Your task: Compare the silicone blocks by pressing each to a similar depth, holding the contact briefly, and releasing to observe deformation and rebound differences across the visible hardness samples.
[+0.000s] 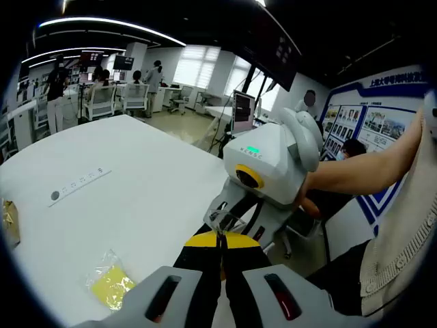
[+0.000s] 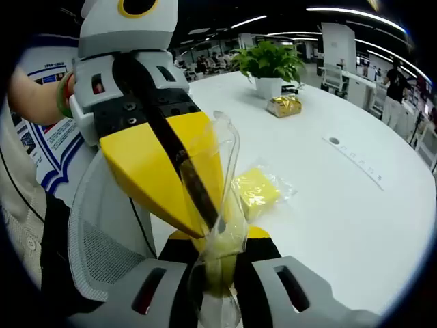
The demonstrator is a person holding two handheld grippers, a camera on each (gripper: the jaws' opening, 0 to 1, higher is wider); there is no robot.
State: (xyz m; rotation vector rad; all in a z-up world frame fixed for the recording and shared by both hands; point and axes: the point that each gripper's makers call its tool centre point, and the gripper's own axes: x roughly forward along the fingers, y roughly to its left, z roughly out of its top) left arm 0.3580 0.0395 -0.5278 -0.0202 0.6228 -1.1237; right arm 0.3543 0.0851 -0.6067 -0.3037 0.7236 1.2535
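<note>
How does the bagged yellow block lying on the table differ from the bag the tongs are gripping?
The bagged block on the table lies flat and untouched; the held bag stands upright, pinched by both the left tongs and right tongs. The table one looks square, the held one crumpled. Both are yellow in clear plastic.

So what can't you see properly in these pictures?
Right gripper view: what is inside the clear bag, mostly hidden between the jaws of the left gripper and right gripper.
Left gripper view: the gold packet, cut off at the left edge.
Left gripper view: the strip markings, too small.
</note>
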